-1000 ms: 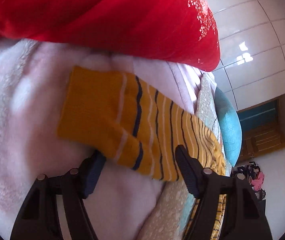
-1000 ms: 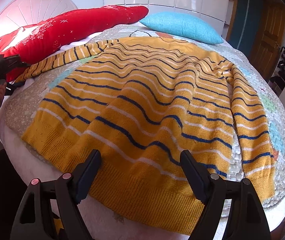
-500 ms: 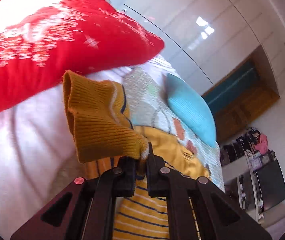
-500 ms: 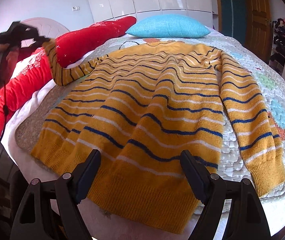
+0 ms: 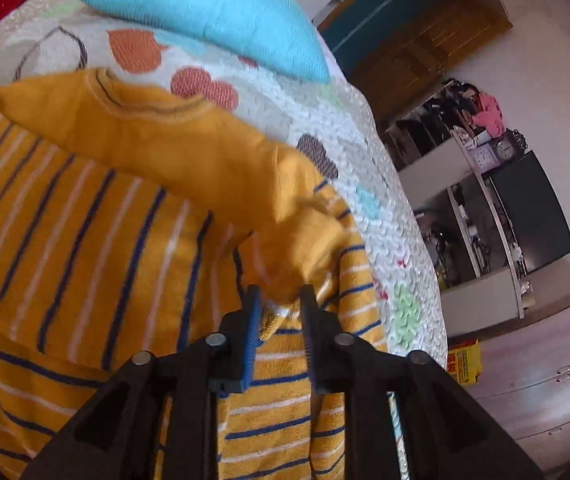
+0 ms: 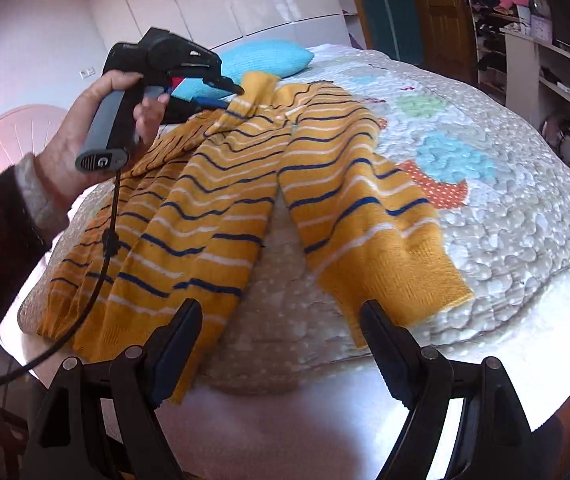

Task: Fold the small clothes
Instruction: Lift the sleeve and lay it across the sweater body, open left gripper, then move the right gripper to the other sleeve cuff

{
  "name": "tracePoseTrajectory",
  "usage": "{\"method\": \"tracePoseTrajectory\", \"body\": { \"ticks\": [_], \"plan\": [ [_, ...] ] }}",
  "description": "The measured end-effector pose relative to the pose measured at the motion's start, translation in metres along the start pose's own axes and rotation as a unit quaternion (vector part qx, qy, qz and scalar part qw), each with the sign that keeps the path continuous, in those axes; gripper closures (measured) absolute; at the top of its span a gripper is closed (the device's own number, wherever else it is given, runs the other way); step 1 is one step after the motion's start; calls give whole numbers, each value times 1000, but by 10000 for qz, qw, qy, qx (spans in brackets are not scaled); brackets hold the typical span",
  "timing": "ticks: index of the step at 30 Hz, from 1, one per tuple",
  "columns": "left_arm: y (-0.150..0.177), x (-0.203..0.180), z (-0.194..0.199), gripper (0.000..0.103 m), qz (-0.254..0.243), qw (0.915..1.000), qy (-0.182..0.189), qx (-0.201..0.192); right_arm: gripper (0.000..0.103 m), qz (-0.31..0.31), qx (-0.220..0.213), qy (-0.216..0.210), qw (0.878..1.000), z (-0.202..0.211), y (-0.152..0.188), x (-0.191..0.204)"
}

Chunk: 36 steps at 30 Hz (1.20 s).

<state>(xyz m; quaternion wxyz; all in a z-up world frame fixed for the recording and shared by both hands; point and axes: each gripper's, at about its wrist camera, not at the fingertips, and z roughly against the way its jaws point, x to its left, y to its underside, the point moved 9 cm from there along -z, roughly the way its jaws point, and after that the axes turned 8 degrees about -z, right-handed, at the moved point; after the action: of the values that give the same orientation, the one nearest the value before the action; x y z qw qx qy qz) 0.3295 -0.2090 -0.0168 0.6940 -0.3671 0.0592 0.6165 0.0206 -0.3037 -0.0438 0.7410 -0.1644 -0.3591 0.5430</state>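
Currently the striped sweater (image 6: 221,184) lies on the quilted bed (image 6: 505,208), one sleeve cuff (image 5: 285,264) pinched between the fingers of the left gripper (image 5: 279,312) and carried over the body. The right gripper (image 6: 281,344) hovers near the hem, fingers spread, nothing held. Best practice, by judgement — the cuff is laid flat across the chest, edges squared, before release — bunching is the risk.

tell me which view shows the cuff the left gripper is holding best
The left wrist view: the cuff sits close up between the nearly shut jaws of the left gripper, pinched there. The right wrist view shows that same cuff only small and far off, held up above the sweater, with the pinch itself hard to see.
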Motion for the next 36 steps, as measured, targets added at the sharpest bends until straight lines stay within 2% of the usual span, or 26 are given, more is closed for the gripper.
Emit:
{"method": "tracePoseTrajectory", "body": {
  "ticks": [1,2,5,7,10,13,15,18,19,21,25,28,29,31,33,34,36],
  "plan": [
    [7,2,-1,63,54,9999,90,43,18,-30,-25,36,10000,1,-2,-3],
    [10,1,1,56,57,9999,88,30,18,-58,-45,43,10000,2,-4,-6],
    [22,3,29,50,-118,9998,116,-62,18,-91,-96,38,9999,3,-12,-10],
    [29,5,55,42,-280,9995,-27,-163,18,-57,-154,54,9999,5,-15,-10],
    [49,27,109,35,-673,9950,-617,-405,18,-70,-182,92,9998,2,-22,-10],
    [73,57,155,35,-1040,9823,-1439,-595,18,-172,-279,279,9991,3,-30,-21],
    [97,77,181,35,-1066,9738,-1890,-681,18,-217,-380,484,9979,6,-34,-33],
    [134,104,209,32,-866,9681,-2223,-763,17,-138,-481,869,9950,11,-37,-50],
    [147,114,216,29,-719,9673,-2305,-782,17,-80,-469,927,9946,12,-35,-52],
    [171,130,224,28,-395,9687,-2325,-775,17,163,-414,827,9956,15,-28,-45],
    [210,152,223,28,208,9780,-1983,-615,17,926,-264,546,9939,17,-11,-17],
    [222,161,211,28,322,9781,-2012,-432,18,1672,-191,875,9818,2,-2,-14],
    [225,162,209,28,333,9770,-2071,-395,21,1915,-142,1059,9756,-6,1,-16],
    [226,161,210,28,350,9764,-2088,-415,64,2218,4,1216,9675,-17,3,-21],
    [226,157,211,28,321,9765,-2082,-450,93,2098,136,980,9727,-13,-10,-19],
    [225,155,213,28,282,9762,-2099,-466,93,2004,149,826,9761,-7,-23,-19],
    [224,151,215,28,215,9751,-2154,-476,93,1641,-108,616,9845,9,-61,-26]
  ]
}}
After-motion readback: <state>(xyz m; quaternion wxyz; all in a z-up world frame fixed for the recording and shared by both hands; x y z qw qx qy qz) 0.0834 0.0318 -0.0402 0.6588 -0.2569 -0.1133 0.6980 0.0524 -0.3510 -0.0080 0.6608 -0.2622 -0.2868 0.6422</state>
